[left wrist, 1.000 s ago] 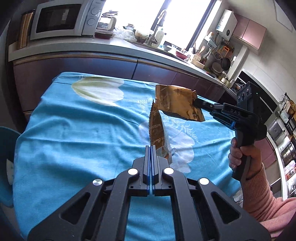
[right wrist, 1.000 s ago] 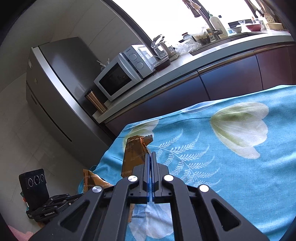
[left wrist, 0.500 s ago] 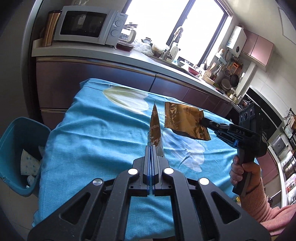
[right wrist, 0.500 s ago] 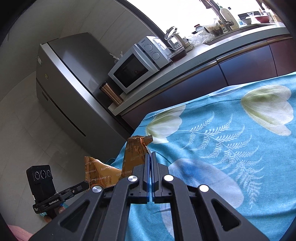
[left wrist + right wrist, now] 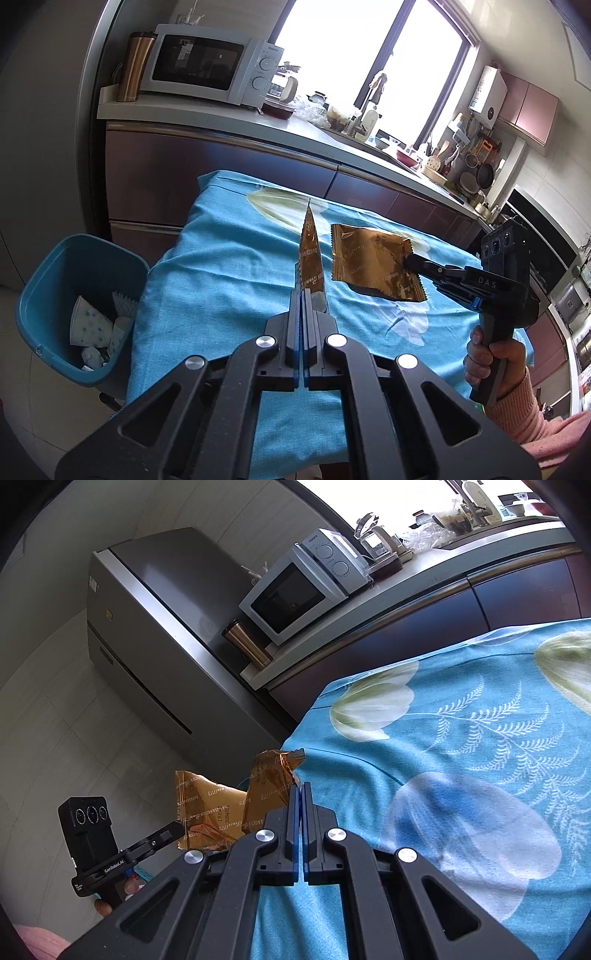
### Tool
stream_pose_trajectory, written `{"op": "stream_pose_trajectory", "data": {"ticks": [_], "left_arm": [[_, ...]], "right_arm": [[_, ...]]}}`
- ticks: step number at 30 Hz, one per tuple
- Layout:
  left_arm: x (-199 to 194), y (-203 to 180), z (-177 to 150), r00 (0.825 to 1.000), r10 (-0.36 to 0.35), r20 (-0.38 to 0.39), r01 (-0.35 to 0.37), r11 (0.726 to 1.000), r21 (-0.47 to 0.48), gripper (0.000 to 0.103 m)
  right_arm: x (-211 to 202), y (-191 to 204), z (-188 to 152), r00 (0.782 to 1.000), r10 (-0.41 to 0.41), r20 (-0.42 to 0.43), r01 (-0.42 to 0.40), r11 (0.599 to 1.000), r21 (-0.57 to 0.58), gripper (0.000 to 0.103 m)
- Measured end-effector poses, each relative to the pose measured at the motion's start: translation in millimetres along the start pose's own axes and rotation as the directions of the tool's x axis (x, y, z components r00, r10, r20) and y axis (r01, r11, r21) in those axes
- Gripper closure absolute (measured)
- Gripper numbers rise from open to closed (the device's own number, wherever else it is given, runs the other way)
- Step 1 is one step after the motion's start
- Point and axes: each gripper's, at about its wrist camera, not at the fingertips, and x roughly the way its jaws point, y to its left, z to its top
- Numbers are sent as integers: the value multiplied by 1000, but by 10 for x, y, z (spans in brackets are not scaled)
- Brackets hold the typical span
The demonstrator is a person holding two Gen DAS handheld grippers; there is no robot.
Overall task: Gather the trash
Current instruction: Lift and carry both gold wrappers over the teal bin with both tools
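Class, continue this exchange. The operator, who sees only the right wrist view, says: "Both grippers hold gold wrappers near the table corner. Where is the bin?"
Observer: A blue bin stands on the floor beside the table's corner, at the left of the left wrist view.
Operator: Is anything in it?
Observer: Yes, white paper cups lie inside.
Operator: Is my wrapper over the bin?
Observer: No. The right gripper, shut on one edge of its gold wrapper, holds it above the blue tablecloth, well to the right of the bin.
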Motion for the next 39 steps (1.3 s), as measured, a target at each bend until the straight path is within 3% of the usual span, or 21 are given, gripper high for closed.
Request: {"op": "stream_pose_trajectory", "data": {"ticks": [17,39], "left_arm": [[-287,359,31,996,74,43,-72,996,-43,102],[-572,843,60,979,180,94,-169,979,-110,102]], "right_arm": [[328,251,-40,996,46,-70,-49,998,-41,102],[775,567,-44,984,90,-154,-104,991,-87,102]]}}
